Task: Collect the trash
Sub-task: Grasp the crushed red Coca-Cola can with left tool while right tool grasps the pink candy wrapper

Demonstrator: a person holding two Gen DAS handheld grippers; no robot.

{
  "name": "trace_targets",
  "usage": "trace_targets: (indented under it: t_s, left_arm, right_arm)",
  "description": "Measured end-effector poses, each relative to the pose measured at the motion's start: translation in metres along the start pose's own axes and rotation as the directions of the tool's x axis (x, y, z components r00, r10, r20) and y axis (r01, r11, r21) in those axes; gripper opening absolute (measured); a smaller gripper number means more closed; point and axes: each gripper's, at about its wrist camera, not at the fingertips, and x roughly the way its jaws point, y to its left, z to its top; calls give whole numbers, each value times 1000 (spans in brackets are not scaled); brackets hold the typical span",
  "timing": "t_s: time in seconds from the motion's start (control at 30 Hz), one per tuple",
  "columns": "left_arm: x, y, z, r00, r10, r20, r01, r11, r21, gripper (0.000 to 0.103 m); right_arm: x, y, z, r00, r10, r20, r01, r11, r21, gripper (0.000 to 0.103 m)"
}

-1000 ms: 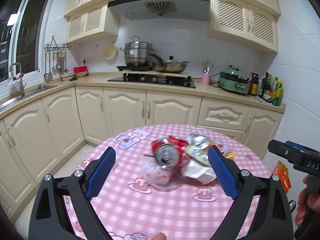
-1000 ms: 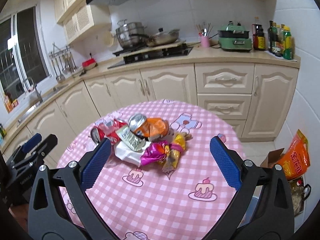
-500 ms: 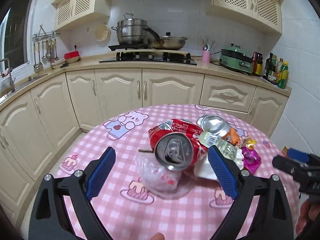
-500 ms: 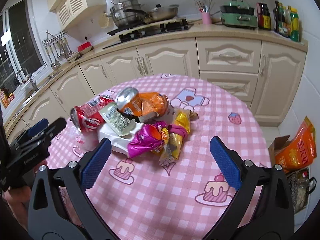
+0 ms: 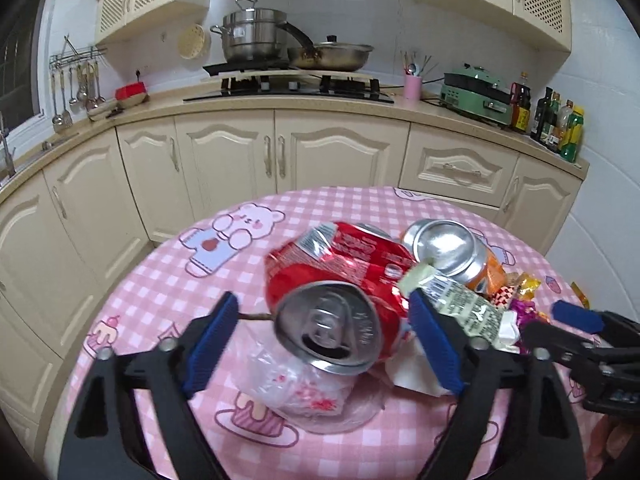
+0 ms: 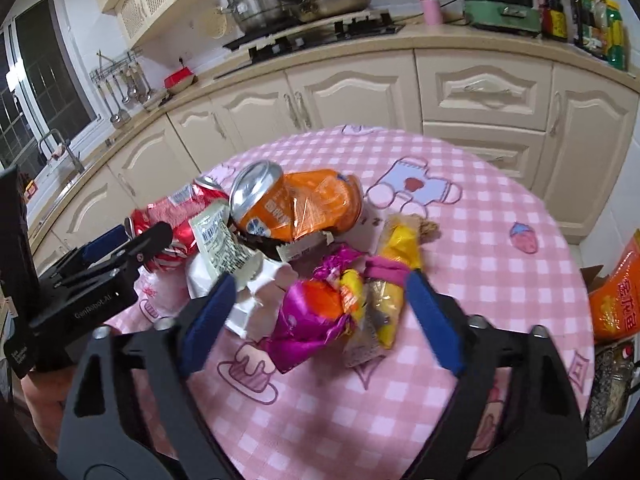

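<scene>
The left gripper [image 5: 322, 340] is gaping wide around a crushed red aluminium can [image 5: 340, 280] on the pink checked tablecloth [image 6: 500, 280]; the right gripper [image 6: 320, 320], also wide, is straddling a magenta foil wrapper [image 6: 316, 316]. "GenRobot.AI" is showing on the left gripper.

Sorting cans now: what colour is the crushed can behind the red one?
Orange can, clearest in right wrist view.

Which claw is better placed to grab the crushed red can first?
Left. The left claw is open with the red can framed between its fingers; the open right claw faces the purple wrapper instead.
</scene>
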Motion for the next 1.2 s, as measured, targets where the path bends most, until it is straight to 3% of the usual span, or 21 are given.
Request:
trace_targets:
  t_s: [0.17, 0.23, 0.37, 0.4, 0.43, 0.47, 0.63, 0.7, 0.77, 0.83, 1.2]
  left_arm:
    - [0, 1, -3, 1000, -12, 7, 12, 1000, -5, 63]
    - [-1, 2, -5, 1000, -18, 11, 18, 1000, -13, 60]
    - [-10, 7, -9, 999, -25, 27, 26, 999, -31, 54]
    - [-12, 8, -10, 999, -26, 31, 27, 999, -36, 53]
    - [-15, 10, -11, 999, -25, 37, 27, 999, -43, 53]
    - [-17, 11, -12, 999, -25, 41, 27, 999, -46, 53]
    - [-27, 14, -15, 998, -28, 59, 32, 998, -62, 52]
    - [-34, 15, -17, 997, -20, 76, 25, 998, -64, 52]
    - [-41, 19, -17, 996, -21, 88, 28, 997, -76, 51]
    - [-50, 23, -17, 994, -20, 110, 29, 996, -87, 51]
    - [-65, 30, -30, 994, -35, 104, 45, 994, -97, 50]
  right_arm:
    - [0, -3, -5, 1000, 16, -13, -16, 1000, 5, 39]
    - [-4, -6, -8, 1000, 21, -7, -21, 1000, 8, 35]
    - [-17, -12, -18, 1000, 30, 8, -30, 999, 23, 37]
    - [-20, -13, -19, 999, 32, 11, -32, 999, 27, 43]
    - [-25, -13, -22, 999, 26, 20, -26, 999, 26, 58]
    - [-29, -12, -24, 1000, 15, 26, -15, 1000, 21, 60]
    - [-24, -4, -28, 1000, -10, 1, 10, 1000, -9, 60]
    - [-16, -3, -29, 1000, -4, -12, 4, 1000, -8, 59]
    - [-11, 0, -30, 999, -44, -10, 43, 999, -32, 37]
    - [-8, 1, -32, 999, -27, -20, 27, 999, -42, 30]
    - [-32, -5, -47, 1000, 19, -13, -20, 999, -45, 26]
